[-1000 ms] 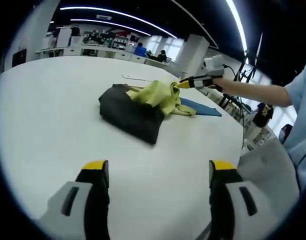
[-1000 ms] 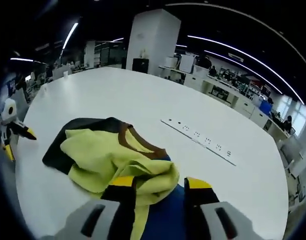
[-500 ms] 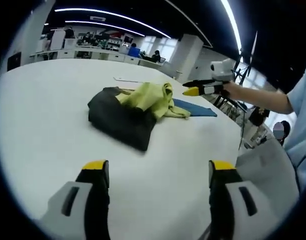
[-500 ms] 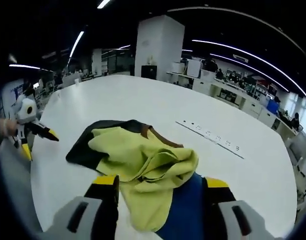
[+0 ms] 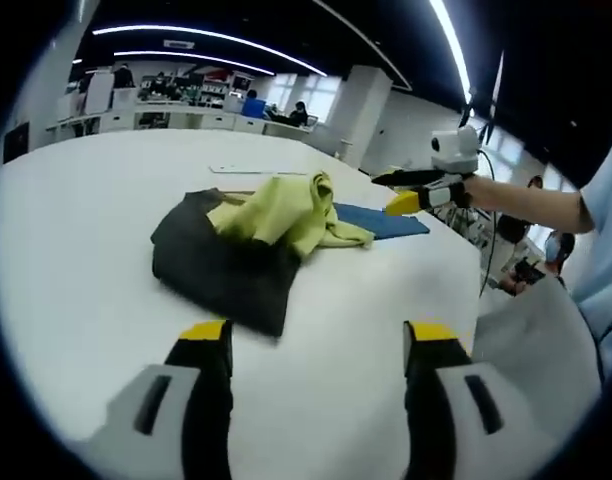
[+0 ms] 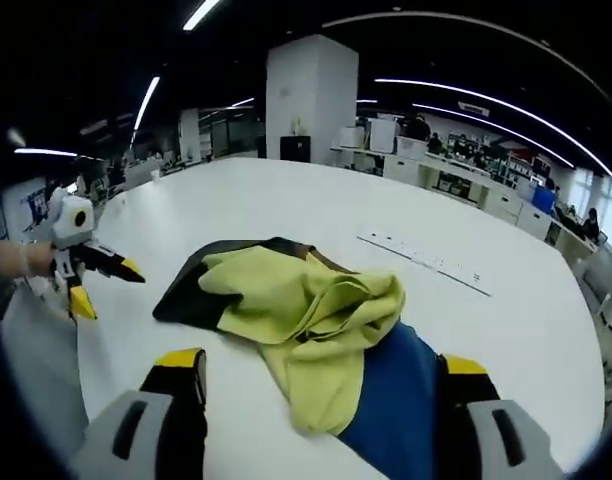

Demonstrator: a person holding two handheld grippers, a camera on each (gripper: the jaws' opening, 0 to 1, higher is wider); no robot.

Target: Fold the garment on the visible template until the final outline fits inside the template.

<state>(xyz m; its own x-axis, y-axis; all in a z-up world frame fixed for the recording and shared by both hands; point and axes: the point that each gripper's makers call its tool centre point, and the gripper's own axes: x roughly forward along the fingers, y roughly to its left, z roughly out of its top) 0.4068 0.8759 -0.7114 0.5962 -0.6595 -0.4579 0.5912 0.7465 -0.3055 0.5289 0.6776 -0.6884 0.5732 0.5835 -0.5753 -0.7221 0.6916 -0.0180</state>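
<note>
A crumpled yellow-green and black garment [image 5: 254, 240] lies heaped on the white table [image 5: 76, 230], partly over a blue template [image 5: 381, 221]. In the right gripper view the garment [image 6: 286, 300] covers the template's [image 6: 401, 400] left part. My left gripper [image 5: 311, 335] stands open near the garment's black side, nothing between its yellow-tipped fingers. My right gripper [image 6: 321, 365] is open just short of the garment and template; it also appears as the right gripper [image 5: 411, 190] held by a hand beyond the template. The left gripper [image 6: 91, 275] shows at the left edge of the right gripper view.
A long white strip [image 6: 421, 262] with dark marks lies on the table beyond the garment. A white pillar [image 6: 308, 105] and office desks stand in the background. A person's sleeve [image 5: 596, 200] reaches in from the right.
My right gripper has let go of the yellow garment, opened wide and drawn back from it. The garment has settled onto the template. My left gripper has come slightly closer.
</note>
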